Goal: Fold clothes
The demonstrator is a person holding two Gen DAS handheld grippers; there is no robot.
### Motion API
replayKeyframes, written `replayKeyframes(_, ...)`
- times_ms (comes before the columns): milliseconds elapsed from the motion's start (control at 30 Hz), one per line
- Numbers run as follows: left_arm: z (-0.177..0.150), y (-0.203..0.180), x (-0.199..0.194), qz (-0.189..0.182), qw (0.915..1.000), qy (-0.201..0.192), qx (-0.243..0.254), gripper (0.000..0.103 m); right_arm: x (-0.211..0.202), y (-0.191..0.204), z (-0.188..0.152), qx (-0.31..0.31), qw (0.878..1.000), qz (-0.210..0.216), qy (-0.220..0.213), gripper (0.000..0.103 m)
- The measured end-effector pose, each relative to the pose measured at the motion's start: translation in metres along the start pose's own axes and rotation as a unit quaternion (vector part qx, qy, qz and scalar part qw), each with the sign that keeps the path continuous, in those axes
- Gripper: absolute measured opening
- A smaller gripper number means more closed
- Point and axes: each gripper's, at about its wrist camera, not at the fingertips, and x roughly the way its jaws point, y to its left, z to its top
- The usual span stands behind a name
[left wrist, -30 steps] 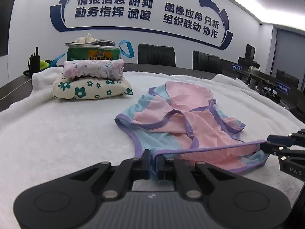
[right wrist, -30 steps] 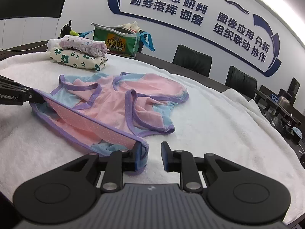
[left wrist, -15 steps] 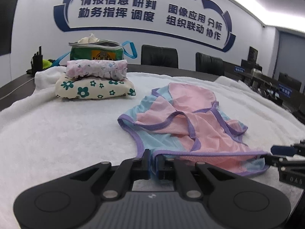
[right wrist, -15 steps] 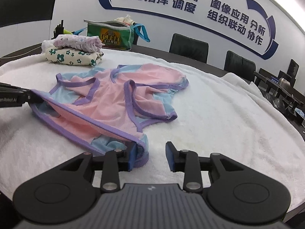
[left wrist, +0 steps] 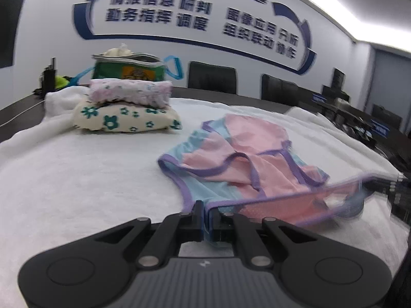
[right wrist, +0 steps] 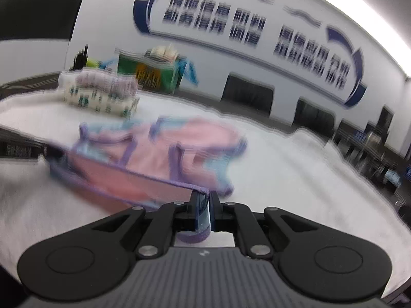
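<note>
A pink and light-blue garment with purple trim [left wrist: 246, 164] lies on the white towel-covered table [left wrist: 77, 179]. My left gripper [left wrist: 206, 210] is shut on its near left hem corner. My right gripper [right wrist: 204, 200] is shut on the near right hem corner and shows blurred at the right edge of the left wrist view [left wrist: 393, 187]. The hem [left wrist: 295, 200] is stretched and lifted between the two grippers. The garment is blurred in the right wrist view [right wrist: 164, 159].
A stack of folded clothes [left wrist: 125, 110] sits at the back left, with a green bag [left wrist: 131, 68] behind it. Black chairs [left wrist: 212, 80] stand along the far table edge. Desks with equipment [left wrist: 372, 125] are at the right.
My right gripper has shut on the right hem corner. Both grippers have lifted the hem off the towel and moved it forward; both views are now motion-blurred.
</note>
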Motion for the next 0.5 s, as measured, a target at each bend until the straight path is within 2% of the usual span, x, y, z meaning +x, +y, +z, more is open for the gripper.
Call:
replayKeyframes(133,-0.001,-0.005,0.003,0.003,0.9999,0.006,0.014,0.002,-0.008,-0.004,0.013,0.005,1.000,0.007,-0.025,0.007)
replayKeyframes(233,-0.001,-0.004,0.003,0.005,0.9999,0.006,0.009,0.002,0.008,-0.004,0.011,0.007,1.000,0.009,0.005,0.010)
replayKeyframes(267,-0.001,-0.003,0.003,0.005,0.9999,0.006,0.006,0.002,0.014,-0.004,0.009,0.012,1.000,0.008,0.015,0.013)
replayKeyframes(333,-0.001,-0.002,0.003,0.006,1.0000,0.007,0.002,0.002,0.024,-0.006,0.004,0.031,0.999,0.016,0.036,0.031)
replayKeyframes(400,-0.001,-0.002,0.003,0.008,0.9999,0.007,0.002,0.002,0.033,-0.007,0.000,0.050,0.997,0.025,0.055,0.032)
replayKeyframes(500,-0.001,-0.003,0.003,0.010,0.9999,0.007,0.006,0.002,0.031,-0.011,-0.001,0.078,0.994,0.052,0.061,0.036)
